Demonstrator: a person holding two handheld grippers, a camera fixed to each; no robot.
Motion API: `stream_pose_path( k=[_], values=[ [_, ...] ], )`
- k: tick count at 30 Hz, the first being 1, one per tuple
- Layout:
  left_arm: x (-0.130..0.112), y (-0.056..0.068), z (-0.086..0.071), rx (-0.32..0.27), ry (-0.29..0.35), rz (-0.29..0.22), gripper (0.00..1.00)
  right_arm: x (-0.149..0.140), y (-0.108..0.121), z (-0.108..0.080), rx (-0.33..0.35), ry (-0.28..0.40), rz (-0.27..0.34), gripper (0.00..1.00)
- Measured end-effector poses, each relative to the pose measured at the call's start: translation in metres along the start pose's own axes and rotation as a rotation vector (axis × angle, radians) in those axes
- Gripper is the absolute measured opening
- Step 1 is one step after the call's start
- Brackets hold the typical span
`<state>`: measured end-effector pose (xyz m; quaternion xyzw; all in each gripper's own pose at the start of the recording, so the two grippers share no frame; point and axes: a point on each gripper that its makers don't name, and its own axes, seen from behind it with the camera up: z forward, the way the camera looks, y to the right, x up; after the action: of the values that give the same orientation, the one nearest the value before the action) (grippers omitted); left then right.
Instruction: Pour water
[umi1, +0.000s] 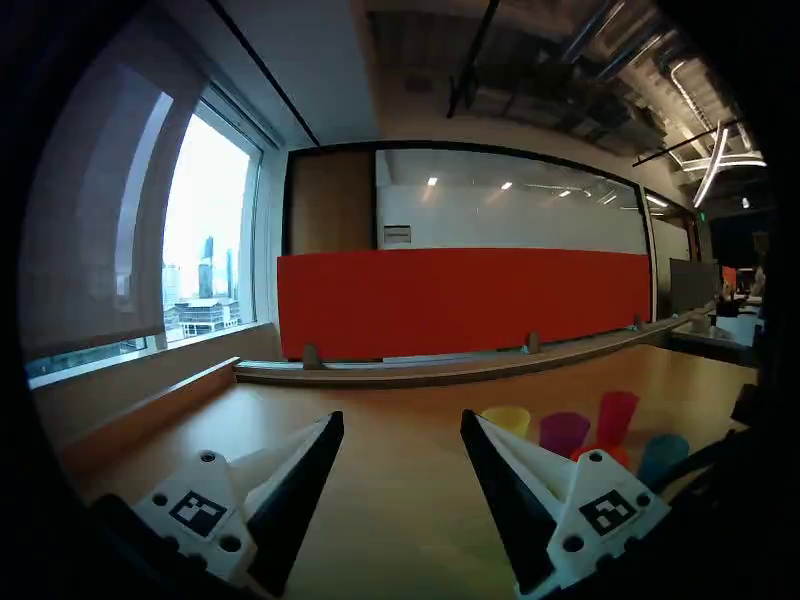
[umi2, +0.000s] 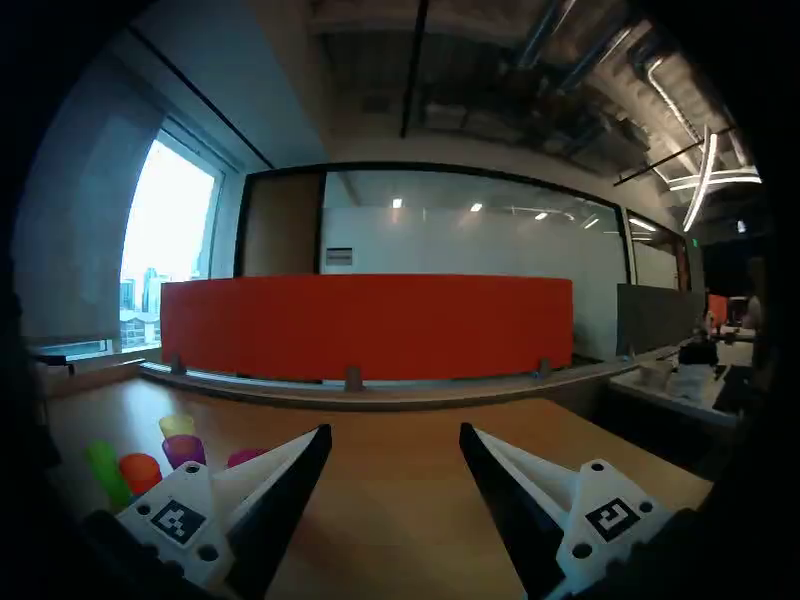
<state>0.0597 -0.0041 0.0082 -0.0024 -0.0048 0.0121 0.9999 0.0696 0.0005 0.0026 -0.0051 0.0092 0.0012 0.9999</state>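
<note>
Left gripper view looks along the left gripper (umi1: 400, 414), whose jaws stand wide apart with nothing between them, low over a wooden tabletop (umi1: 400, 510). A cluster of small plastic cups stands on the tabletop ahead and to the right, beyond the right-hand finger. The yellow cup (umi1: 507, 420) is nearest the gap, with a purple cup (umi1: 563, 432) just beside it and a taller pink cup (umi1: 616, 415) further right. An orange cup (umi1: 603, 455) is partly hidden by the finger, and a blue cup (umi1: 663, 457) sits at the far right. Whether any of them holds water cannot be told. A red partition (umi1: 460, 300) runs along the tabletop's far edge, and a window (umi1: 205, 260) is on the left. Right gripper view shows the right gripper (umi2: 395, 428), its jaws likewise wide and empty above the tabletop. Cups stand at the lower left, beside and partly behind its left-hand finger, among them a green cup (umi2: 105, 470) nearest the edge.
</note>
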Motion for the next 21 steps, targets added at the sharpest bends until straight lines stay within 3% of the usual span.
stream_pose_path(
  k=[14,21],
  values=[
    [0.05,-0.014,0.01,-0.014,-0.052,-0.026,0.87,0.057,-0.012,0.01,0.051,-0.028,0.036,0.99],
    [0.087,-0.017,0.016,-0.026,-0.033,-0.012,0.87,0.079,-0.021,0.017,0.077,-0.044,0.013,0.99]
  ],
)
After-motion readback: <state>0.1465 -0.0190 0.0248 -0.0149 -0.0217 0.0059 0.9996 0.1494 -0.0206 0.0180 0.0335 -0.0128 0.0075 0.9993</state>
